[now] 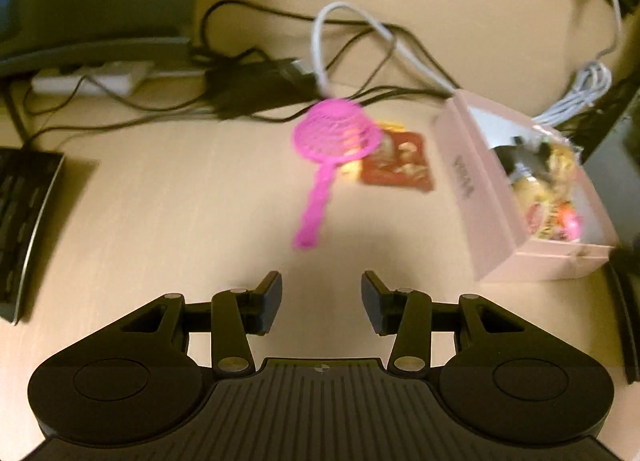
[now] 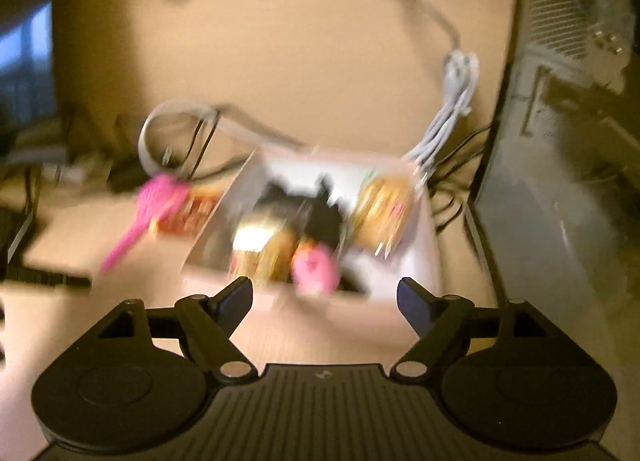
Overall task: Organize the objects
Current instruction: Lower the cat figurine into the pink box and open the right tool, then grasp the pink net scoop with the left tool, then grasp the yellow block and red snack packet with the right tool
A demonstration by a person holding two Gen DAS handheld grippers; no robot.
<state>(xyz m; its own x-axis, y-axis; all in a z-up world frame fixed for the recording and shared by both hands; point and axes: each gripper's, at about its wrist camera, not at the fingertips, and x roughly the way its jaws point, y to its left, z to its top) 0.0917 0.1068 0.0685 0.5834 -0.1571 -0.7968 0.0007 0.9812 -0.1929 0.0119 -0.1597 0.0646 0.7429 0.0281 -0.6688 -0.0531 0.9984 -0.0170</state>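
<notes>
**Cluttered tabletop, both tools empty**

Pale wood tabletop point(image 1: 160, 189) fills both wrist views, with a tangle of black cables point(image 1: 248, 61) and a white power strip point(image 1: 92, 79) along its far edge and the corner of a dark keyboard point(image 1: 24, 221) at the left.

A pink toy strainer point(image 1: 332, 141) lies near the middle of the tabletop, its handle pointing back toward the left tool point(image 1: 322, 301). The strainer's bowl overlaps a red snack packet point(image 1: 400, 165) lying flat just beyond it. To the right of both stands a pale pink box point(image 1: 476, 197), open at the top, holding wrapped snacks and a small pink item; the picture is too blurred to name them further. A bundled white cable point(image 1: 580, 93) lies behind the box.

The left tool hovers above bare tabletop, short of the strainer's handle, its jaws partly apart with nothing between them.

The right wrist view is heavily blurred. The right tool point(image 2: 324, 301) is over the near edge of the pink box point(image 2: 424, 261), jaws spread wide and gripping nothing. A pink rounded object point(image 2: 316, 265) lies inside the box, just beyond the gap between the fingers. The strainer point(image 2: 156, 201) and red packet point(image 2: 188, 217) show to the left of the box, and a grey computer case point(image 2: 560, 141) stands to the right.
</notes>
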